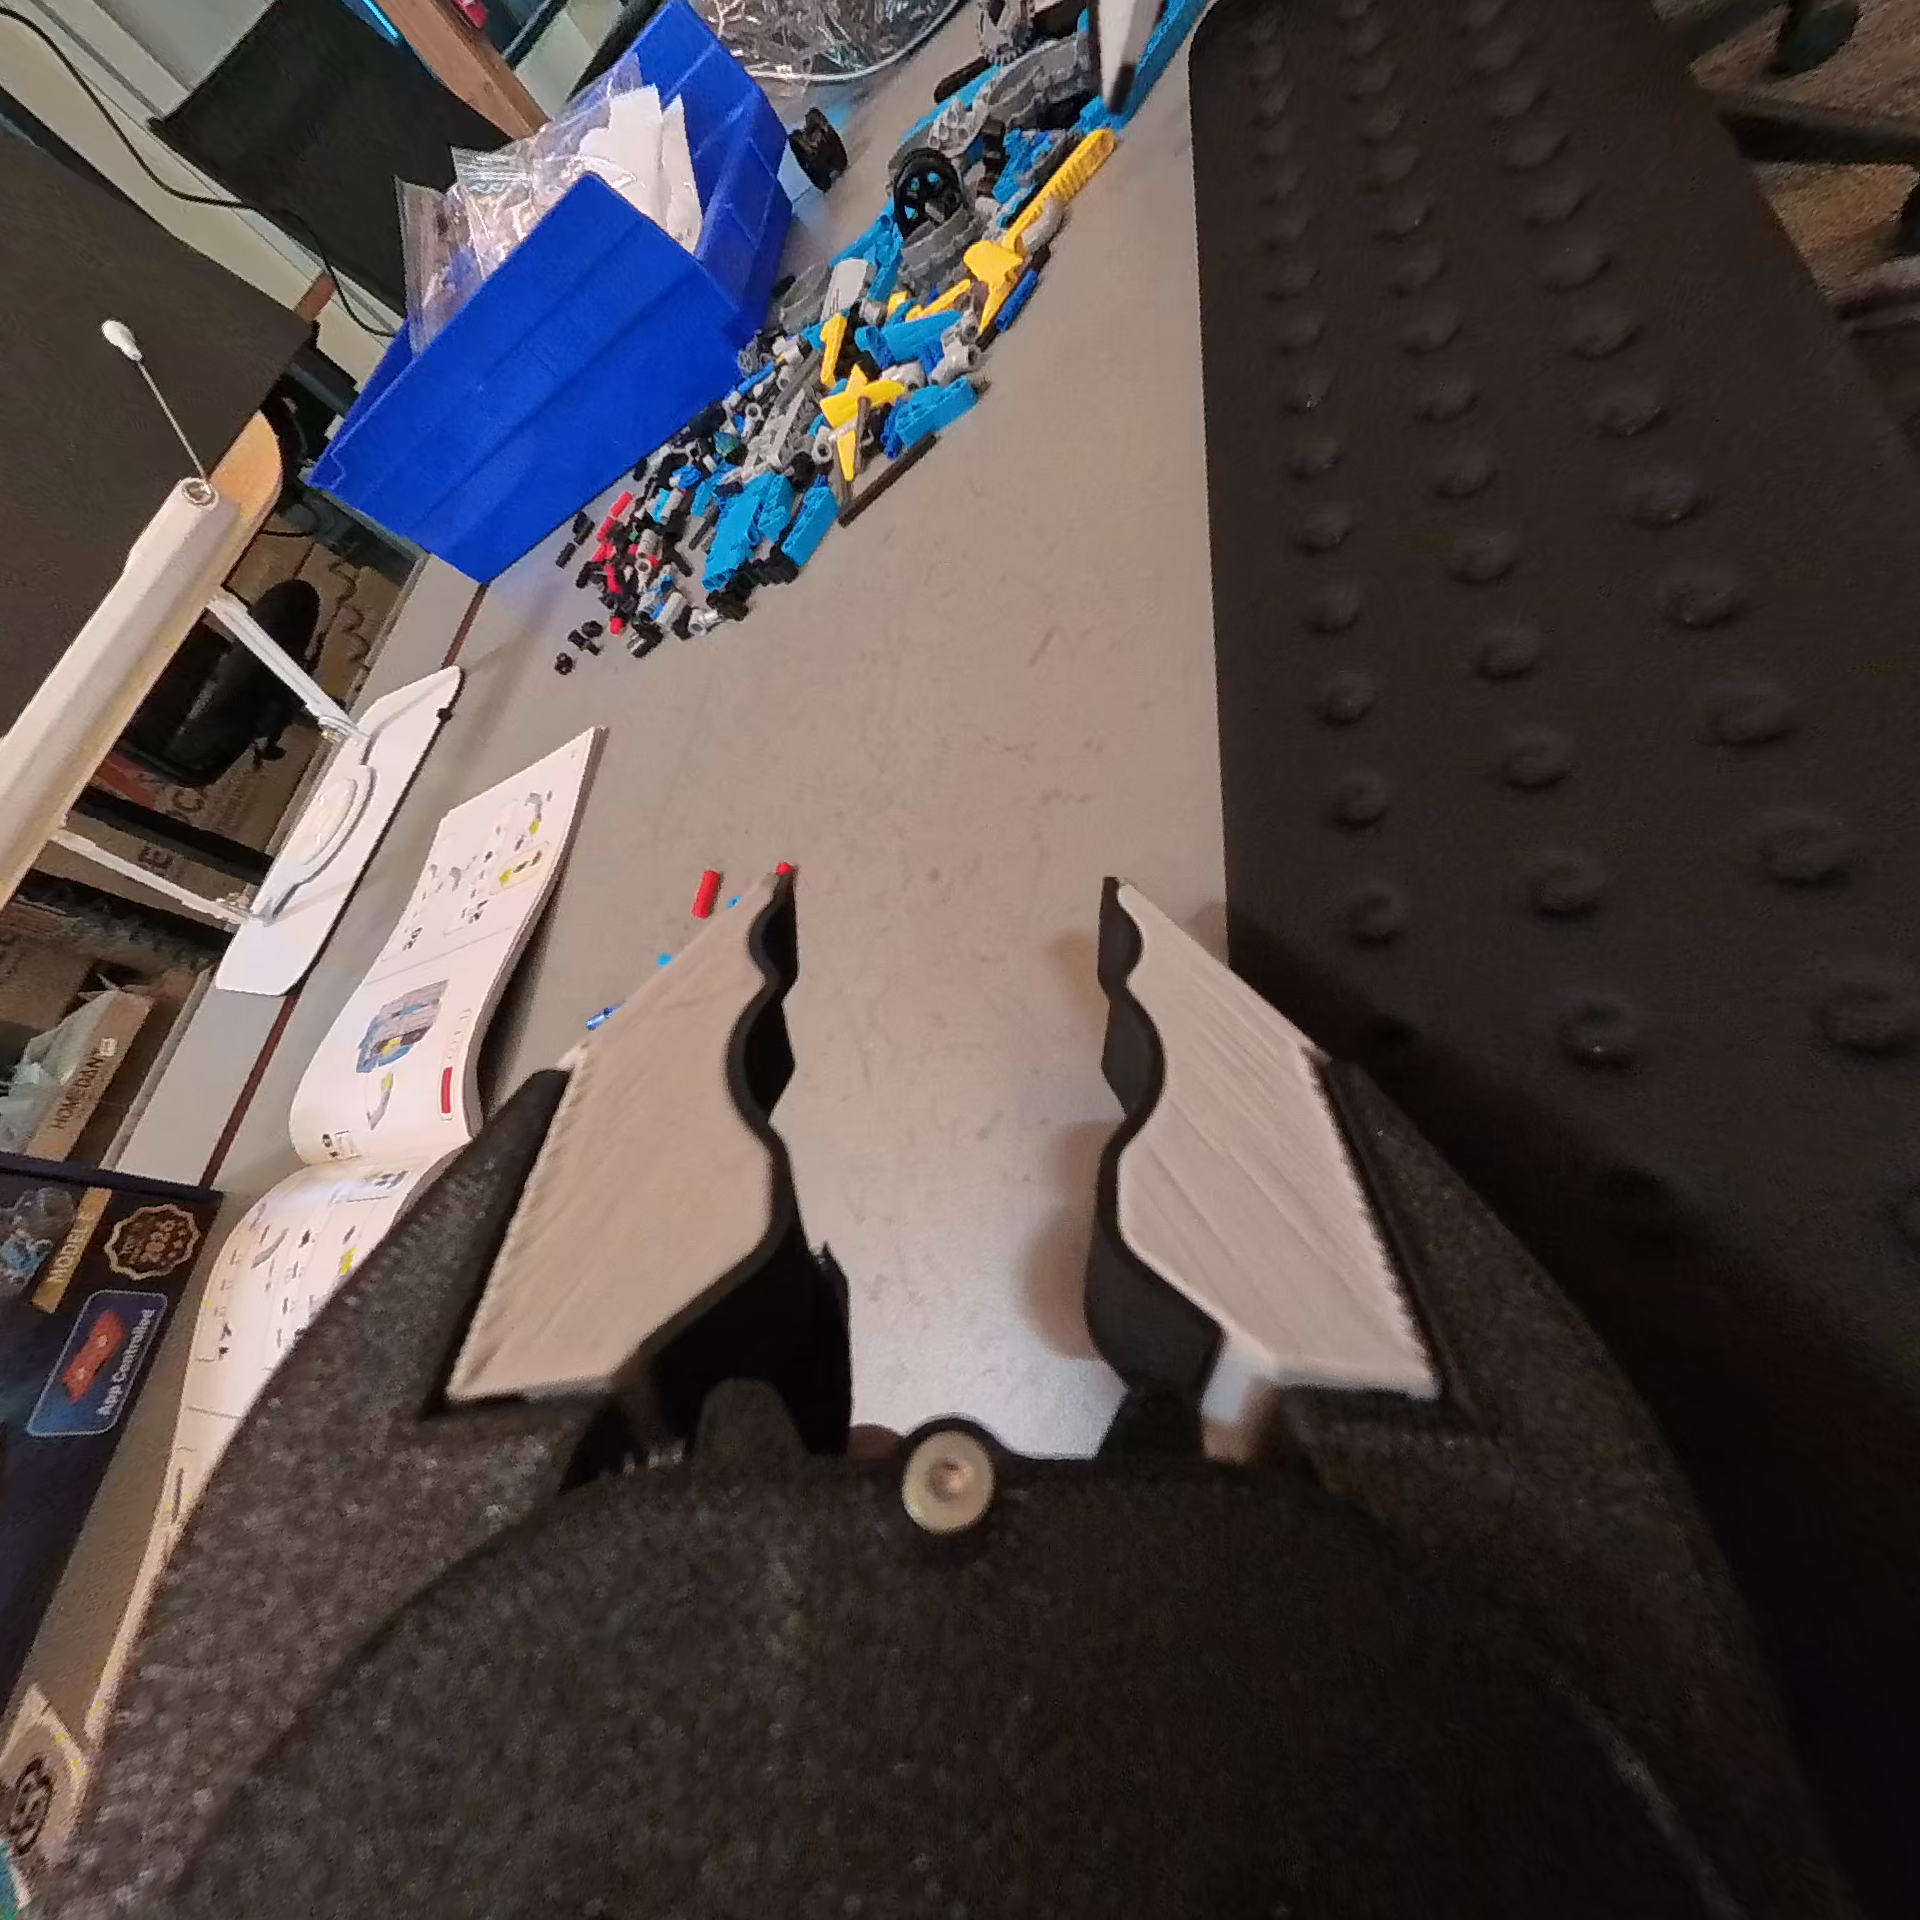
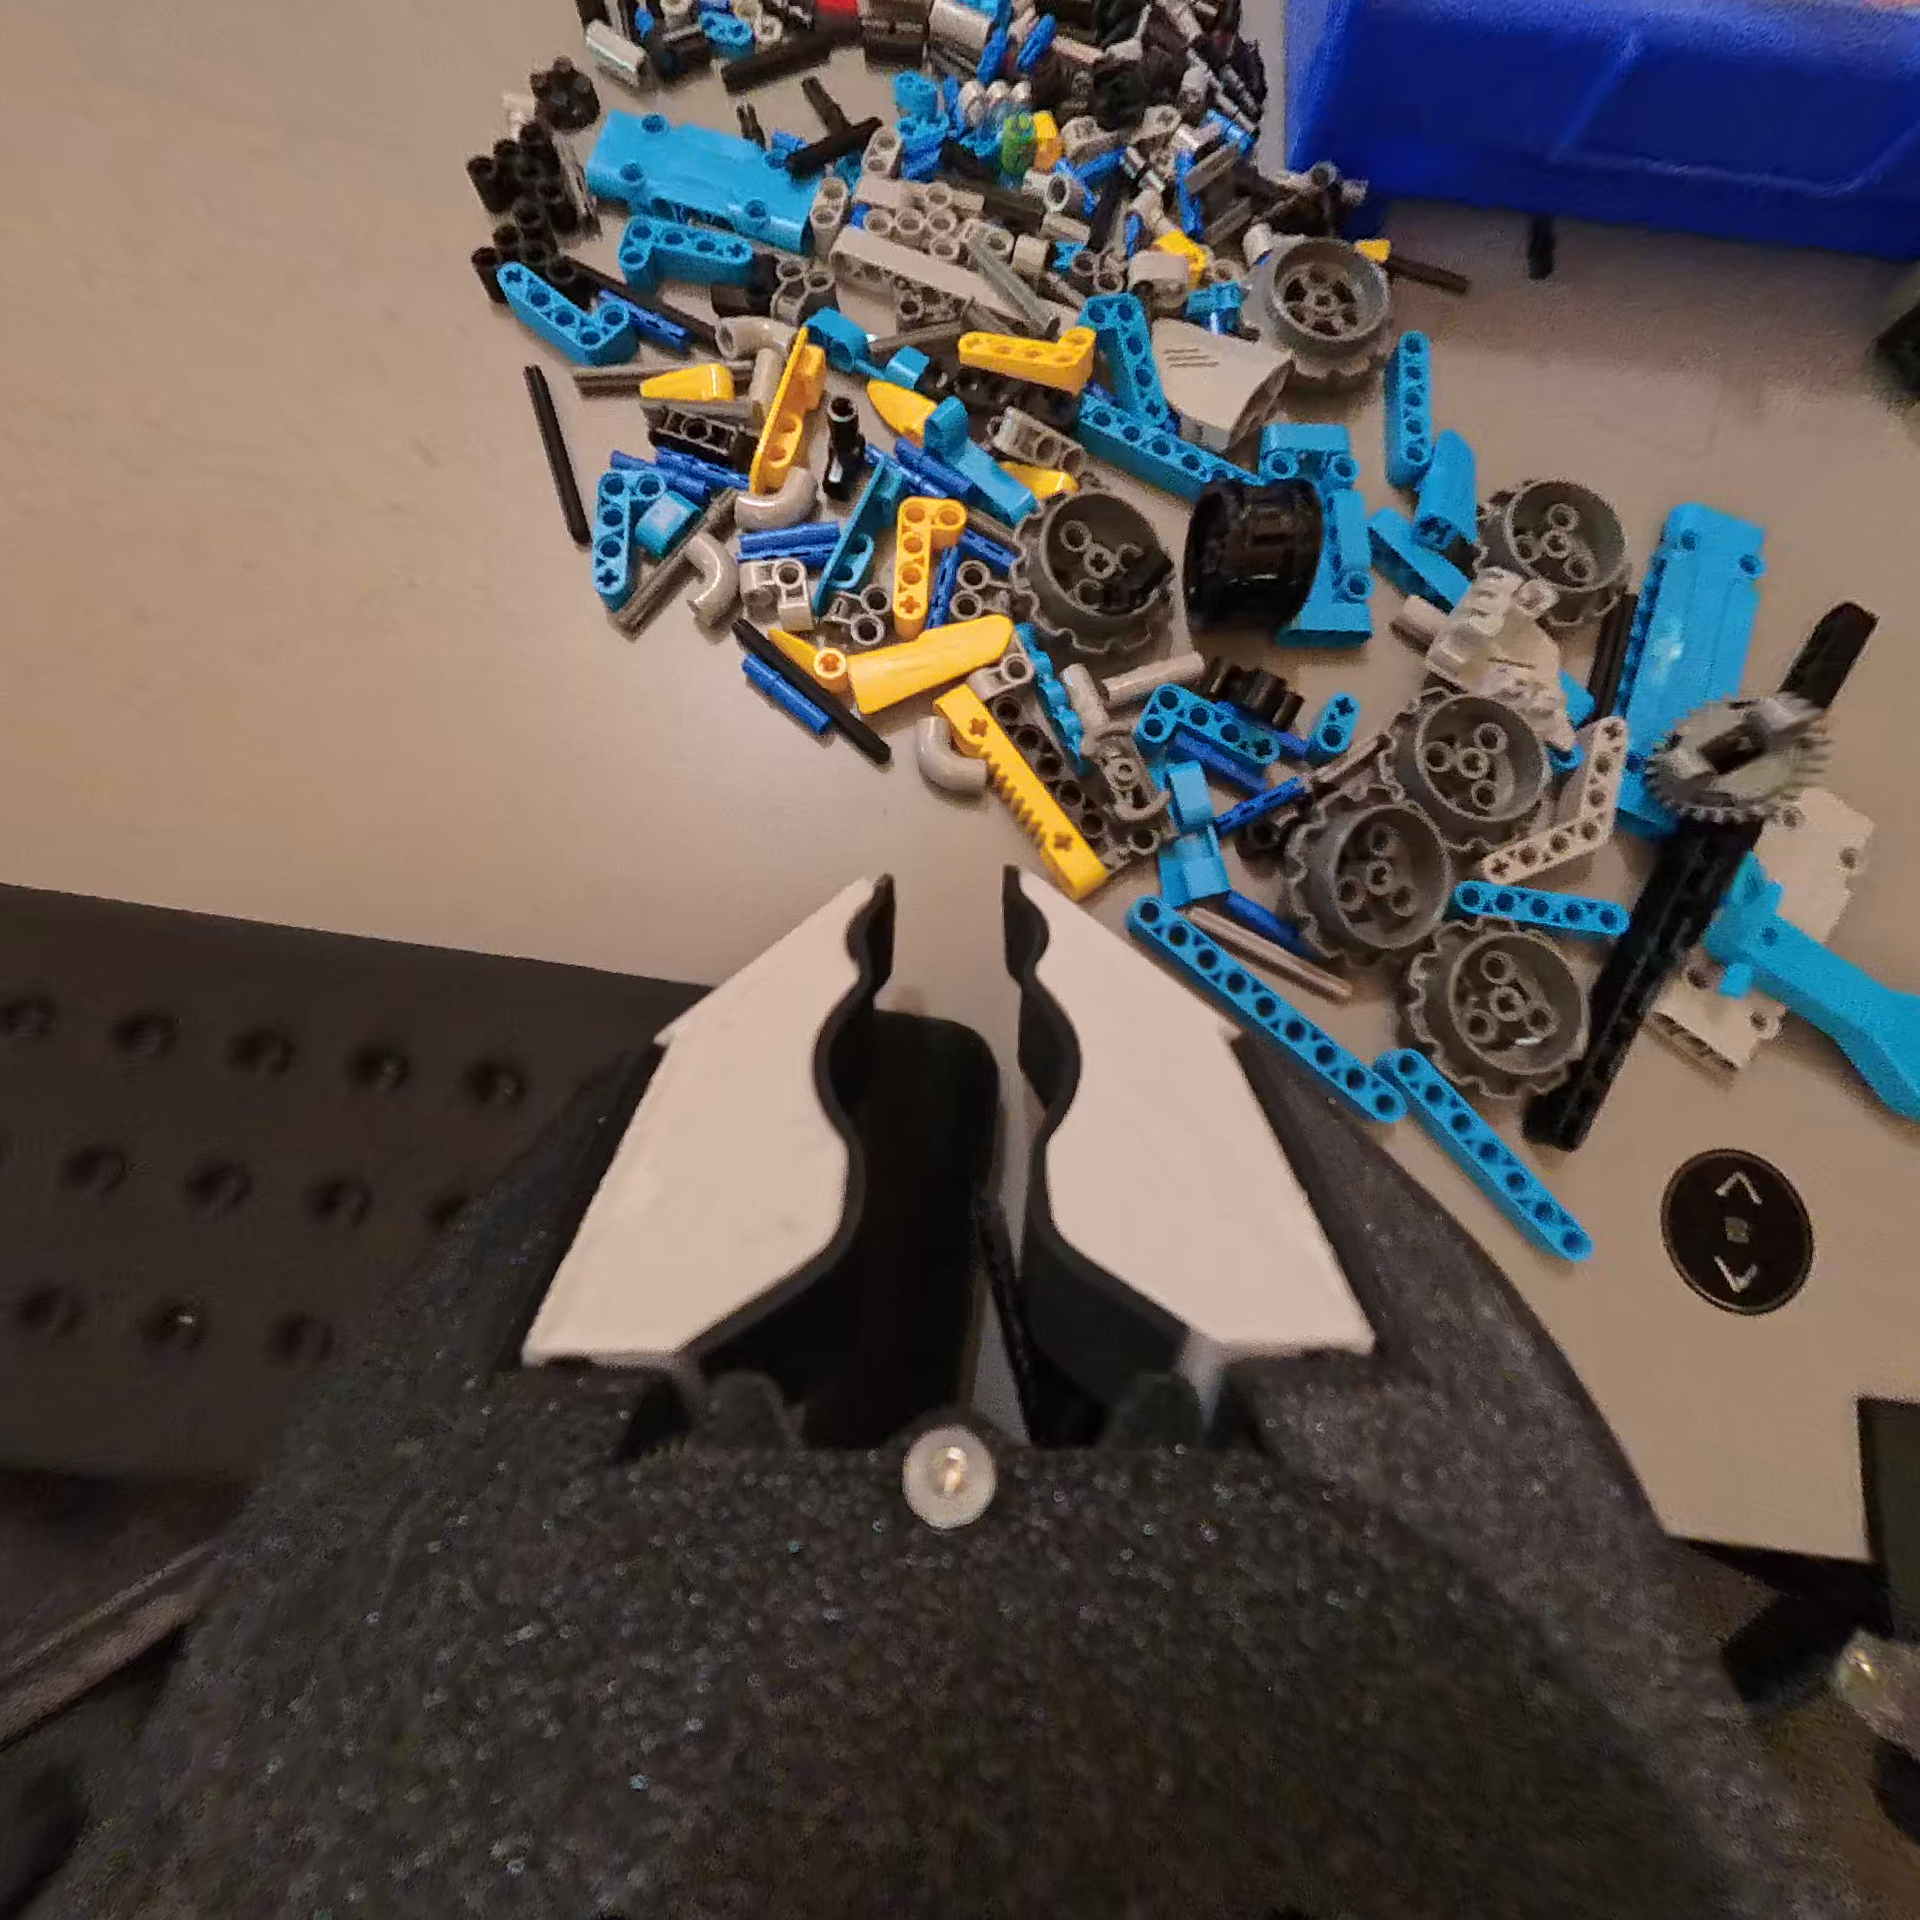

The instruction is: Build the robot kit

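Observation:
My left gripper (image 1: 948, 888) is open and empty, low over the bare grey table (image 1: 935, 727), beside a black studded mat (image 1: 1558, 623). A small red pin (image 1: 707, 894) lies just off its left fingertip. My right gripper (image 2: 948, 883) is open by a narrow gap and empty, over the mat's edge (image 2: 208, 1091). Just ahead of it lies a pile of building pieces (image 2: 1039, 520): a yellow toothed bar (image 2: 1023, 790), a long light-blue beam (image 2: 1257, 1008) and grey wheels (image 2: 1371, 873). The same pile (image 1: 831, 416) shows far off in the left wrist view.
A blue bin (image 1: 561, 343) with plastic bags stands behind the pile and also shows in the right wrist view (image 2: 1600, 104). An open instruction booklet (image 1: 457, 935), a white lamp base (image 1: 343, 821) and a dark box (image 1: 73, 1351) lie at the left. A round black button (image 2: 1735, 1231) sits in the tabletop. My hands' fingertips stand some 30 cm from each other.

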Action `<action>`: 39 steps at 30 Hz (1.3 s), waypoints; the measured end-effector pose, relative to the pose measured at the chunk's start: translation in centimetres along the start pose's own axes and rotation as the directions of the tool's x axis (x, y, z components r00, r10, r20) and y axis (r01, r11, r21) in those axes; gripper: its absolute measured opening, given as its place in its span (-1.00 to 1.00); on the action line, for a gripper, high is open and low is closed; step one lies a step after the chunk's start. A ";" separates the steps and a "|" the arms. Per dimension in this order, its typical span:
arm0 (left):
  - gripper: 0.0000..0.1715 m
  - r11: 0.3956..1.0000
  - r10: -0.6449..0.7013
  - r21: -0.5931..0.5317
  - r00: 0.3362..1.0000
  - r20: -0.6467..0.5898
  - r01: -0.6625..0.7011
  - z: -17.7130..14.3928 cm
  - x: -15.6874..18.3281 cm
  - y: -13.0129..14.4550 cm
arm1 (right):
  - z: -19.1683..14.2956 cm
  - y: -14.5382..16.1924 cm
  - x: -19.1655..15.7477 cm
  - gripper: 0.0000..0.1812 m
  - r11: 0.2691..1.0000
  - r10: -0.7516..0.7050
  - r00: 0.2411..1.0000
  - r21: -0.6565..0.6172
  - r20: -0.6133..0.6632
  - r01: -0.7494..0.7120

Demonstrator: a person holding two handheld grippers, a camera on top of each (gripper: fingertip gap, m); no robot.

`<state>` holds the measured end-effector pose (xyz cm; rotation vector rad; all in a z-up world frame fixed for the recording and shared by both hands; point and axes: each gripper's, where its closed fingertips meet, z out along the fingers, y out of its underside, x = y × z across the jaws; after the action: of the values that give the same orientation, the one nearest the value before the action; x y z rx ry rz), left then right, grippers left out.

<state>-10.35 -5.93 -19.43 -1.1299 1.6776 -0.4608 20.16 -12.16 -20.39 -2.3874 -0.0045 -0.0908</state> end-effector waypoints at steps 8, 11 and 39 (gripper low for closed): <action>-0.32 1.000 0.005 -0.001 1.000 0.001 -0.005 0.0 0.0 0.1 | 2.0 -1.1 -1.0 -0.78 1.000 0.019 1.000 0.010 0.022 -0.019; -0.32 1.000 0.007 -0.002 1.000 0.001 -0.007 0.0 0.0 0.1 | 3.0 -2.4 -1.8 -0.79 1.000 -0.006 0.999 0.008 0.048 0.005; -0.32 1.000 0.007 0.001 1.000 0.001 -0.007 0.0 -0.2 0.1 | 5.6 -3.6 -2.3 -0.94 0.995 -0.064 0.996 -0.072 0.060 0.069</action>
<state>-10.37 -5.70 -19.42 -1.1231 1.6796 -0.4561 18.16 -5.68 -22.12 -2.4638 -0.1095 -0.0547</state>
